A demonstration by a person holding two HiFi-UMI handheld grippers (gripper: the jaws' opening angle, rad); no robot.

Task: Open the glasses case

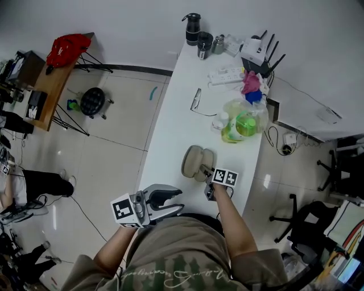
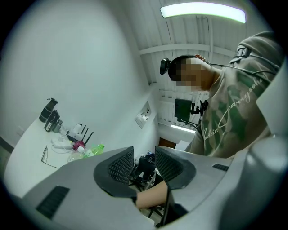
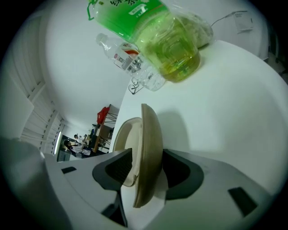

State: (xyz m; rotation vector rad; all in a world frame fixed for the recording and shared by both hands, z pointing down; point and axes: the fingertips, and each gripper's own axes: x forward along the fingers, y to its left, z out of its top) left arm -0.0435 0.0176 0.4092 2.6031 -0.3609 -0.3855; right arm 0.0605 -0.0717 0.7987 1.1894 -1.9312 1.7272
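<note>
Glasses case (image 3: 143,148) stands open between parted jaws of right tool (image 3: 145,167).

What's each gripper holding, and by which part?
Nothing, apparently: the glasses case lid stands loose between the fingers of the right gripper; the left gripper is empty.

Jaws of the left gripper (image 2: 144,167) apart, nothing clamped between the pads. Through the gap, a bare forearm (image 2: 150,198) and dark clutter too small to name. Above and right of the jaws, a person (image 2: 234,103) in a camouflage-print hoodie. Far left of the jaws, a white table (image 2: 24,150) bearing glasses (image 2: 44,155), a green bottle (image 2: 96,148), a router (image 2: 77,133) and dark flasks (image 2: 48,112). Overhead, a ceiling light (image 2: 202,11).
</note>
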